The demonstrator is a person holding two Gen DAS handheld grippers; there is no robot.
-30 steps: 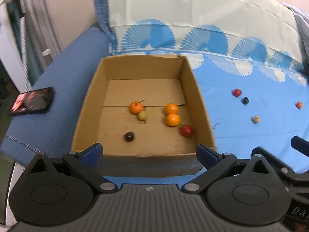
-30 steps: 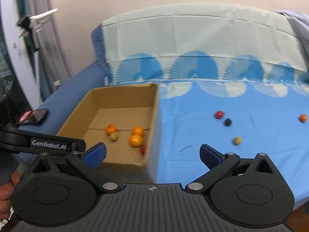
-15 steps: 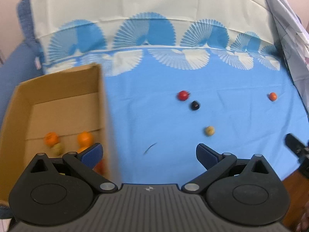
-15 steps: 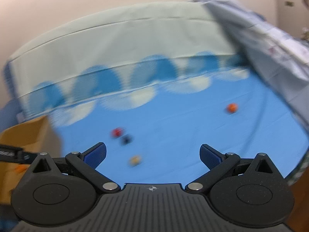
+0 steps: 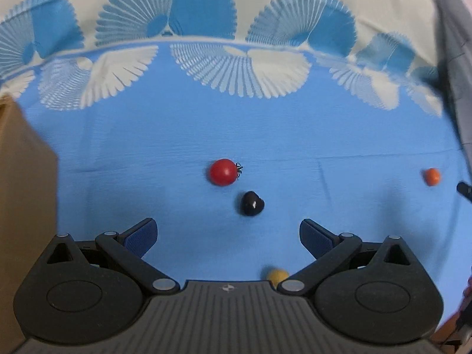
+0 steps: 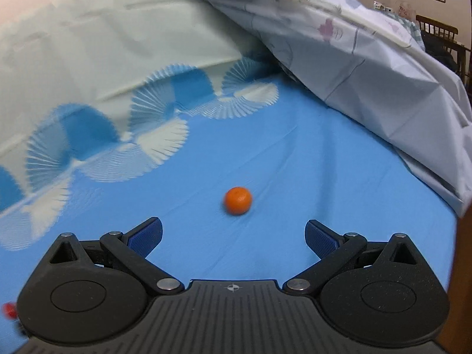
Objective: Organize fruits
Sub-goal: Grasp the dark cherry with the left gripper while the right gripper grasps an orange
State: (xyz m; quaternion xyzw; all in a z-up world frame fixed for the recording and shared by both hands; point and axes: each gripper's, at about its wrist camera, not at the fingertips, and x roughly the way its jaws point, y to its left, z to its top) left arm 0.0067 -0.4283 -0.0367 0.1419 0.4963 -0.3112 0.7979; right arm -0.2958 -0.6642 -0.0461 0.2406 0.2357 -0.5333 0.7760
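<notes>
Both tongs swung off cardboard box [image 5: 20,194] toward round fruits.

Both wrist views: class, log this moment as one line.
left gripper open, over plum | right gripper open, facing orange | nothing held

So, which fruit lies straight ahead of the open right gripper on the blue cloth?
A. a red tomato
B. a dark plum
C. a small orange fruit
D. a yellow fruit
C: in the right wrist view, the small orange fruit lies just beyond the open right gripper.
</notes>
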